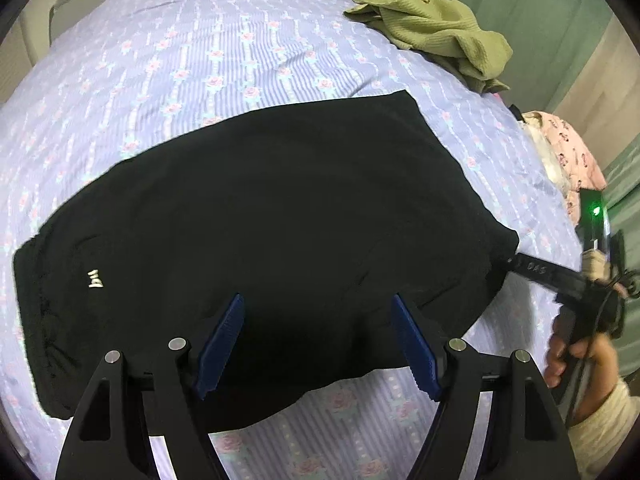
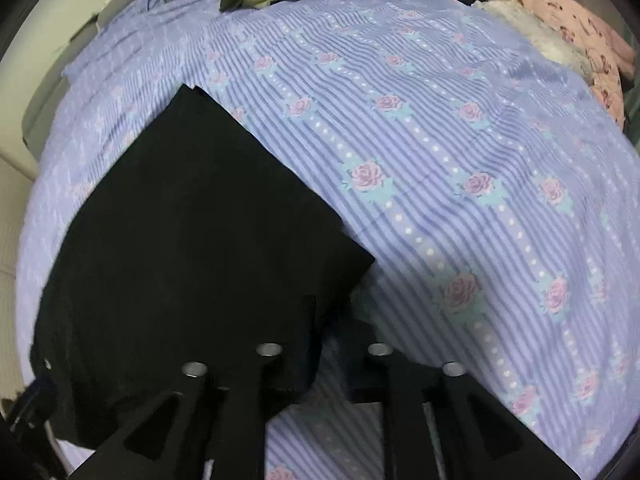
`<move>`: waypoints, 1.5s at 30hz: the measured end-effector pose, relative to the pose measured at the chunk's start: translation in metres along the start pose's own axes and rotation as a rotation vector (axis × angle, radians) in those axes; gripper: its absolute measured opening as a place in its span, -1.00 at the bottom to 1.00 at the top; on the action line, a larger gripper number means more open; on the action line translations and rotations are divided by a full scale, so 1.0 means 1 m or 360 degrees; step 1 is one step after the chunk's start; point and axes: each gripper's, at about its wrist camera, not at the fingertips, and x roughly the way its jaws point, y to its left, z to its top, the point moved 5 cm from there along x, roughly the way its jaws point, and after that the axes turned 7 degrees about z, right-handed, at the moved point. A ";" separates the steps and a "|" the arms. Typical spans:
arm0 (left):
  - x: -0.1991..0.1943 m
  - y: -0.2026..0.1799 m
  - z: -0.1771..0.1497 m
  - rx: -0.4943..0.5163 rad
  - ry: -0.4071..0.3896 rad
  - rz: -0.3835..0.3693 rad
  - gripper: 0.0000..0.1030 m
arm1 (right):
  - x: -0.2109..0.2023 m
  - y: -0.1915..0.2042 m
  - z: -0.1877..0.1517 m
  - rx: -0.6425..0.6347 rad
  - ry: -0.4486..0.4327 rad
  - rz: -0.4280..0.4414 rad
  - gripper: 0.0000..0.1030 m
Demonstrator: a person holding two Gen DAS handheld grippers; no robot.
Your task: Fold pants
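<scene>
Black pants (image 1: 260, 220) flat on bedsheet (image 1: 180, 60), left gripper (image 1: 316, 344) wide open above them, right gripper (image 2: 332, 320) narrowed at hem, grip unclear

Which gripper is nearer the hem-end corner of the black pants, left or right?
Right. The right gripper sits at that corner of the black pants, its fingers around the fabric edge. The left gripper hovers open over the pants' near edge, mid-length, well away from it.
</scene>
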 end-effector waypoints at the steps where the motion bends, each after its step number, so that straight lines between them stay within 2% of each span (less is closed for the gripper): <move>1: -0.002 0.003 -0.002 0.0006 -0.0005 0.0025 0.45 | -0.006 0.000 0.000 -0.0016 -0.0011 -0.0058 -0.02; 2: -0.005 0.006 -0.004 0.0010 -0.0012 0.0048 0.45 | -0.012 0.000 0.001 -0.0017 -0.0034 -0.0091 0.22; 3: -0.009 0.010 -0.006 0.0012 -0.0017 0.0062 0.45 | -0.026 0.001 0.000 -0.0026 -0.0093 -0.0160 0.23; 6: -0.026 0.030 -0.015 -0.0013 -0.0051 0.0098 0.47 | -0.058 0.012 -0.006 -0.0120 -0.0161 -0.0253 0.24; 7: -0.033 0.039 -0.018 -0.0032 -0.0059 0.0109 0.52 | -0.071 0.022 -0.010 -0.0176 -0.0176 -0.0241 0.24; 10: -0.055 0.072 -0.031 -0.0100 -0.0080 0.0140 0.62 | -0.102 0.064 -0.024 -0.0350 -0.0188 -0.0163 0.44; 14: -0.081 0.128 -0.051 -0.0207 -0.0089 0.0185 0.69 | -0.124 0.123 -0.046 -0.0560 -0.0163 -0.0047 0.44; 17: -0.089 0.167 -0.063 -0.0294 -0.0075 0.0198 0.69 | -0.126 0.170 -0.065 -0.0709 -0.0105 0.0018 0.44; 21: -0.087 0.217 -0.073 -0.0440 -0.0052 0.0049 0.72 | -0.113 0.229 -0.094 -0.0861 -0.0008 0.0127 0.44; 25: -0.060 0.260 -0.074 -0.0532 -0.0006 -0.0088 0.72 | -0.091 0.288 -0.125 -0.1014 0.0048 0.0190 0.44; 30: -0.015 0.295 -0.068 -0.0705 0.0081 -0.0373 0.71 | -0.067 0.335 -0.155 -0.1089 0.0135 0.0205 0.44; 33: 0.009 0.301 -0.062 -0.0753 0.0117 -0.0480 0.71 | -0.062 0.345 -0.166 -0.1106 0.0160 0.0199 0.44; 37: 0.036 0.302 -0.060 -0.0763 0.0179 -0.0528 0.71 | -0.050 0.348 -0.175 -0.1085 0.0218 0.0163 0.44; 42: 0.044 0.302 -0.059 -0.0877 0.0159 -0.0617 0.76 | -0.047 0.344 -0.178 -0.1031 0.0245 0.0129 0.44; 44: 0.044 0.297 -0.059 -0.0899 0.0157 -0.0712 0.75 | -0.047 0.341 -0.179 -0.0989 0.0262 0.0137 0.44; 45: 0.044 0.291 -0.060 -0.0893 0.0183 -0.0804 0.73 | -0.046 0.339 -0.179 -0.0971 0.0267 0.0137 0.44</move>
